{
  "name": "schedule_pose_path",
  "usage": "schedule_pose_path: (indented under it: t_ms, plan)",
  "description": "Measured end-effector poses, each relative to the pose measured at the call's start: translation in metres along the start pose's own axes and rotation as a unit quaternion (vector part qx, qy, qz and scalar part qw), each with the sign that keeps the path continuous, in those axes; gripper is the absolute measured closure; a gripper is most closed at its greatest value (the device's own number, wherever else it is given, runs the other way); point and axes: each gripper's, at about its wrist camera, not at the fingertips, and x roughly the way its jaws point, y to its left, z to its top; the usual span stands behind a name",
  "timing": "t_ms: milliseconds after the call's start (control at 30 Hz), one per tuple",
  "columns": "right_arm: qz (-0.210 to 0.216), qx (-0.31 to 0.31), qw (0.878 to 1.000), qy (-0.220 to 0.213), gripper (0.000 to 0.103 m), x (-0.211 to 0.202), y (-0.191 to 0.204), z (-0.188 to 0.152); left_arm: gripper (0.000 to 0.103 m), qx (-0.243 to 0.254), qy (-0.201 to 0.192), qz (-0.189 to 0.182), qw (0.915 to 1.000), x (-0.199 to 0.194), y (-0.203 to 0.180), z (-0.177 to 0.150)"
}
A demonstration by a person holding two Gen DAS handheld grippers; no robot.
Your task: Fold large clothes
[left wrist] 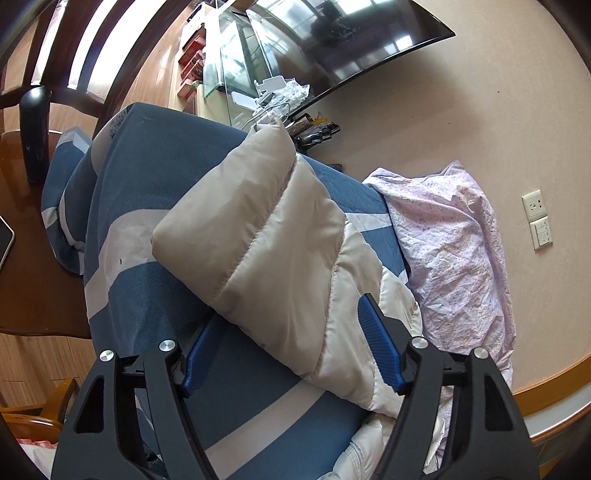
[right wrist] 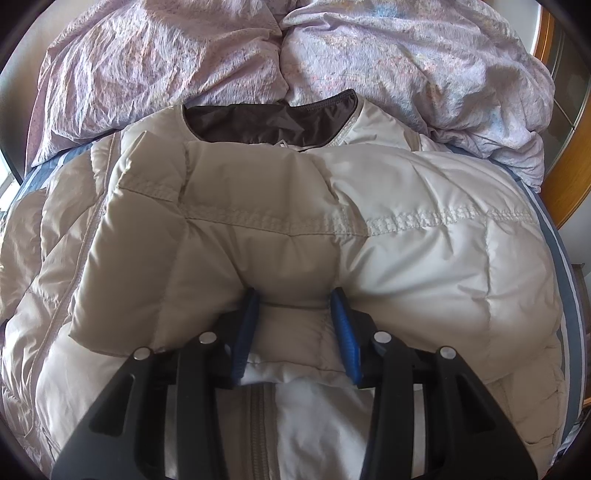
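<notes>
A right gripper (right wrist: 295,325) clamps a bunched fold of a beige puffer jacket (right wrist: 406,251), its blue pads pressing in from both sides, with the zipper (right wrist: 255,417) running just below the claw and the padded bulk lying directly ahead. Beyond the fold sits the dark-lined collar (right wrist: 266,118), and past that a rumpled lilac duvet (right wrist: 406,55).

In the left wrist view, the left gripper (left wrist: 291,343) stands apart around a sleeve (left wrist: 258,229) of the same jacket. One blue pad sits beneath the sleeve and the other beside it, neither visibly pressing on the fabric. The sleeve stretches away from the claw over a blue-and-white bedsheet (left wrist: 147,288). Farther off stand a glass tank (left wrist: 236,59) and a dark screen (left wrist: 351,33).

The fold looks to be in its early-to-middle stage: one part is gathered over the body, while this sleeve is not yet laid in and the final halving remains.
</notes>
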Motion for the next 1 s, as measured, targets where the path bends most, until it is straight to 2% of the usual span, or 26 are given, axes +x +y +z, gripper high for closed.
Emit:
schedule_pose_path:
  t_ms: [133, 400, 500, 567, 667, 833, 1000]
  plan:
    - [0.001, -0.001, 1.000, 0.001, 0.061, 0.000, 0.000, 0.000, 0.033, 0.003, -0.003, 0.004, 1.0000, 0.000, -0.001, 0.000]
    - [0.003, -0.001, 1.000, 0.000, 0.061, 0.000, 0.000, 0.000, 0.043, 0.004, -0.010, 0.015, 0.9998, 0.002, 0.001, 0.002]
    - [0.003, 0.000, 1.000, 0.000, 0.061, 0.000, 0.000, 0.000, 0.051, 0.002, -0.014, 0.022, 0.9997, 0.004, 0.003, 0.003]
    - [0.003, -0.001, 1.000, 0.000, 0.061, 0.000, 0.000, 0.000, 0.064, 0.001, -0.016, 0.027, 0.9995, 0.005, 0.004, 0.004]
    - [0.003, -0.001, 1.000, 0.000, 0.061, 0.000, 0.000, 0.000, 0.078, 0.001, -0.020, 0.025, 0.9995, 0.005, 0.007, 0.008]
    - [0.003, -0.001, 1.000, -0.001, 0.061, 0.000, -0.001, -0.001, 0.092, 0.008, -0.026, 0.017, 0.9995, 0.005, 0.005, 0.011]
    - [0.006, -0.003, 1.000, 0.000, 0.060, 0.000, 0.000, 0.000, 0.094, 0.042, -0.044, 0.003, 0.9981, -0.005, -0.014, 0.014]
